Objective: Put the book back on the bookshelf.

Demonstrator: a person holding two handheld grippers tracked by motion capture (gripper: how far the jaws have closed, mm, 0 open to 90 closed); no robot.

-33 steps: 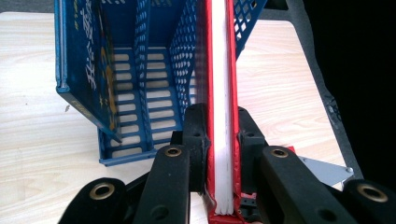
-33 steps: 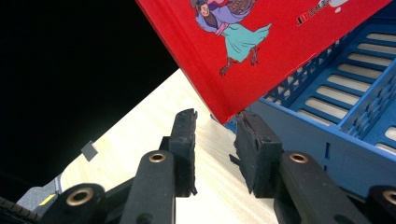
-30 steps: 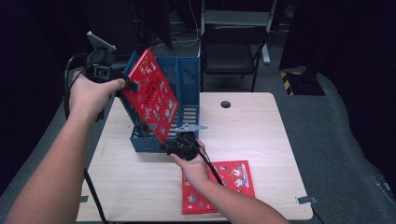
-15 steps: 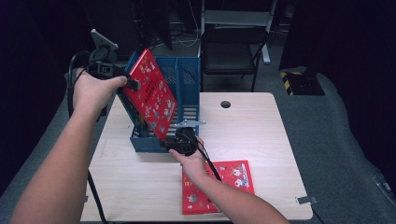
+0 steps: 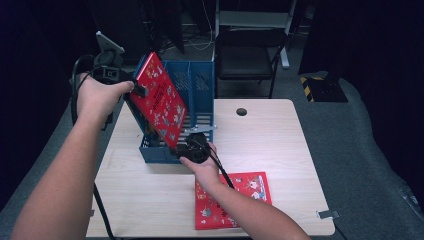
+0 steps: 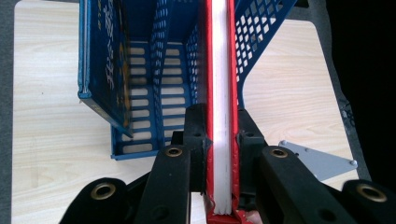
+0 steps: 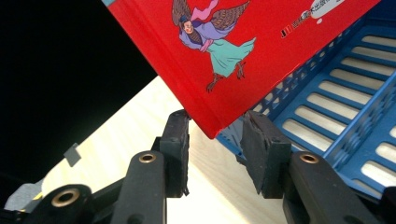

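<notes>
High view, near to far. Item 1: second red book (image 5: 232,200), lying flat near the front edge of the worktop (image 5: 280,140), partly under the person's right forearm. Item 2: right gripper (image 5: 192,148), held just in front of the blue rack (image 5: 200,95), at the low corner of the raised red book (image 5: 160,102). Item 3: raised red book, tilted, upper end toward the left gripper (image 5: 137,90), lower end down at the rack's front wall. Item 4: blue rack, perforated plastic, upright dividers, standing on the worktop's left half. Item 5: round hole in the worktop, right of the rack, well apart from it.

Right gripper view. Fingers (image 7: 175,149) apart. The raised red book (image 7: 243,56) hangs above them; its lower corner points down into the gap between the two fingers, near the left one. Whether it touches either cannot be told. Slatted floor of the blue rack (image 7: 345,112) beyond, to the right.

Left gripper view. Fingers (image 6: 194,135) clamped on the raised red book (image 6: 219,93), one against each cover, white page block edge-on between them. The book runs forward into the blue rack (image 6: 266,42). Dark blue book (image 6: 100,60) leans in the rack's left compartment, apart from the red one.
</notes>
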